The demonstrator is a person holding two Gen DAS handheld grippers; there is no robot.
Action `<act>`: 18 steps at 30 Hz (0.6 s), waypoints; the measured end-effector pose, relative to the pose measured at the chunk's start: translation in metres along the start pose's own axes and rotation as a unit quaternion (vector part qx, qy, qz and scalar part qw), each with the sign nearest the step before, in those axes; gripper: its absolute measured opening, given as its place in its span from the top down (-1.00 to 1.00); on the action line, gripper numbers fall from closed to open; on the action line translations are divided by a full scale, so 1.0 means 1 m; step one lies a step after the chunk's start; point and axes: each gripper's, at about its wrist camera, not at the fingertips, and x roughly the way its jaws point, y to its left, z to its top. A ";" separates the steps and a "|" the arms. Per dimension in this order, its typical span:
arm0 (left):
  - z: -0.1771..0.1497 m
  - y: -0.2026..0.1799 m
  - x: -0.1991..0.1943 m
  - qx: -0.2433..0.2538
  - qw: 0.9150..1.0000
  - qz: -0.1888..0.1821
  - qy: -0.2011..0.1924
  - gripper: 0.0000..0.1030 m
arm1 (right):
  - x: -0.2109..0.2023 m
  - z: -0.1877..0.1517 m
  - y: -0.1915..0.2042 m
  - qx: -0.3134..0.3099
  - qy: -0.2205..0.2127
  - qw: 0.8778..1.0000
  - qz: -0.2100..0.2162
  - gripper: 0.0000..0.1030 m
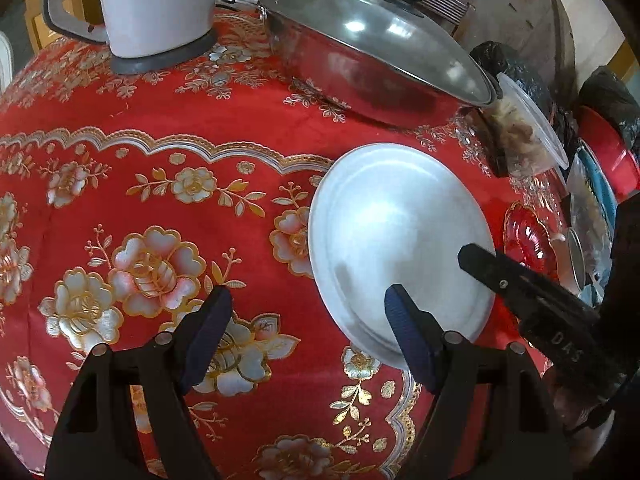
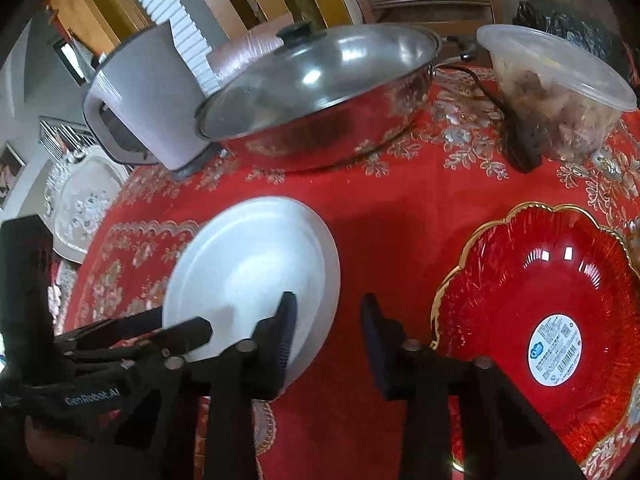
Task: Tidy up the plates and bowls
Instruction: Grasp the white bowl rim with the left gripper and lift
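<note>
A white plate (image 1: 400, 240) lies upside-up on the red flowered tablecloth (image 1: 160, 128). My left gripper (image 1: 308, 320) is open; its right finger overlaps the plate's near rim and its left finger stands over bare cloth. In the right wrist view the same white plate (image 2: 256, 268) sits left of centre, and my right gripper (image 2: 328, 332) is open with its left finger over the plate's near right rim. The left gripper (image 2: 172, 320) reaches the plate's left edge. A red gold-rimmed plate (image 2: 540, 320) with a round sticker lies to the right, also seen small as the red plate (image 1: 524, 236).
A steel pan with a glass lid (image 2: 320, 92) and a white kettle (image 2: 144, 100) stand at the back. A clear plastic container of food (image 2: 560, 92) is at the back right beside black bags (image 1: 508, 68). A finger (image 1: 500, 276) of the right gripper crosses the plate's right rim.
</note>
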 end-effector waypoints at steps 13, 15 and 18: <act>-0.003 -0.007 0.009 -0.017 0.999 -0.037 0.033 0.72 | 0.003 -0.006 0.011 0.004 0.018 1.000 0.015 0.73; -0.004 -0.007 0.008 -0.019 0.998 -0.039 0.038 0.72 | 0.002 -0.007 0.010 0.009 0.023 1.000 0.019 0.73; -0.006 -0.007 0.004 -0.027 0.998 -0.043 0.048 0.72 | -0.003 -0.009 0.010 0.018 0.025 0.999 0.027 0.73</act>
